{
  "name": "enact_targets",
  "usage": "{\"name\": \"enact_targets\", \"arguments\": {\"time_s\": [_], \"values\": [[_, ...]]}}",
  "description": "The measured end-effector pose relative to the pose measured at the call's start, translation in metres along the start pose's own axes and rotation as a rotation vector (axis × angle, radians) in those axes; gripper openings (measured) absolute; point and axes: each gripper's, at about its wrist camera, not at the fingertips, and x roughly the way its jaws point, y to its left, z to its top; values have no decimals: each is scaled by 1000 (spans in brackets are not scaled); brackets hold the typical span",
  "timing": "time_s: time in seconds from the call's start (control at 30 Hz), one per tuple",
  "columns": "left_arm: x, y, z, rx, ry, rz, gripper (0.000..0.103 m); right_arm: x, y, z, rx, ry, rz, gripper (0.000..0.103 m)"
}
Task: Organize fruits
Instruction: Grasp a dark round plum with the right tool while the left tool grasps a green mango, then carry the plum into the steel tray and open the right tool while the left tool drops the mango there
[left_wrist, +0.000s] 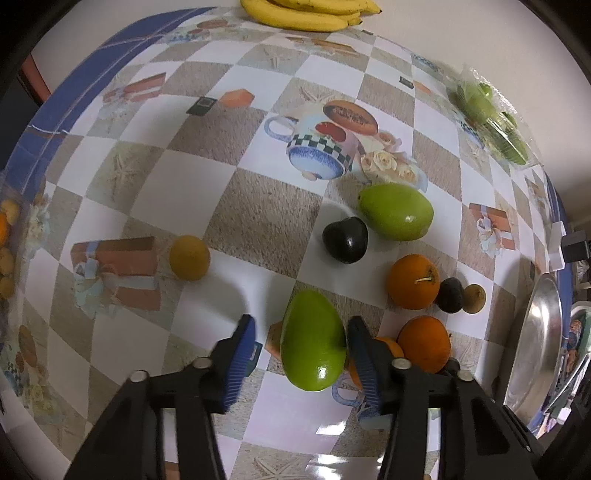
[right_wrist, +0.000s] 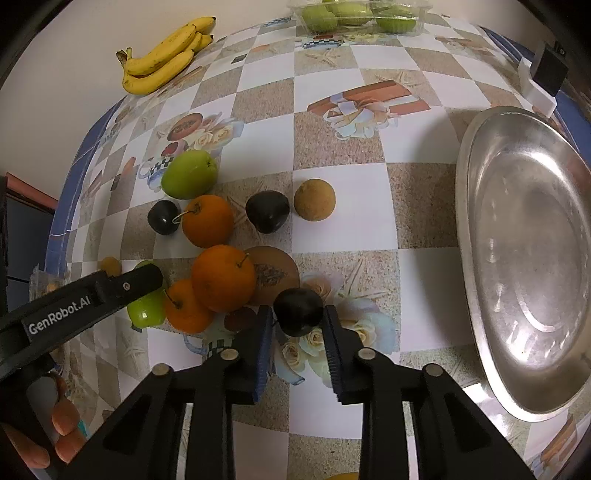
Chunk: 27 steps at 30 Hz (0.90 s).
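- Left gripper (left_wrist: 301, 345) of mine sits low over the checked tablecloth (left_wrist: 266, 218), its blue-padded jaws spread around a green mango (left_wrist: 313, 341); the right pad is against the fruit, the left pad stands clear of it.
- Right gripper (right_wrist: 298, 326) brackets a dark plum (right_wrist: 298, 311), jaws apart and just beside its flanks; I cannot tell whether they touch.
- White lettering "GenRobot.AI" runs along my left gripper's black body in the right wrist view.
- Oranges (right_wrist: 223, 282) cluster just left of the plum, with a second green mango (right_wrist: 189, 173), more plums and a brown round fruit (right_wrist: 314, 199) beyond.
- A steel tray (right_wrist: 524, 258) lies to my right.
- Bananas (right_wrist: 166, 55) and a clear pack of green fruit (right_wrist: 358, 14) rest at the far edge.
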Motion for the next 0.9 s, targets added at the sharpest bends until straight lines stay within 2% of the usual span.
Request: {"name": "enact_targets", "arguments": {"time_s": [0.1,0.37,0.67,0.9], "values": [[0,2,-1,-15,2,-23,40,-1,-1,0,4,0,8,26],[-13,3,-1,-23,-33,-47,39,-13,-1,-2,-1,-22,44,26],[-51,-2,1,-9,-137,-77,39,-30,-7,3,22,-64,58,26],[-56,-22,-2,26,-152,-82,39,-43,-36,5,94,-92,31,26]]}}
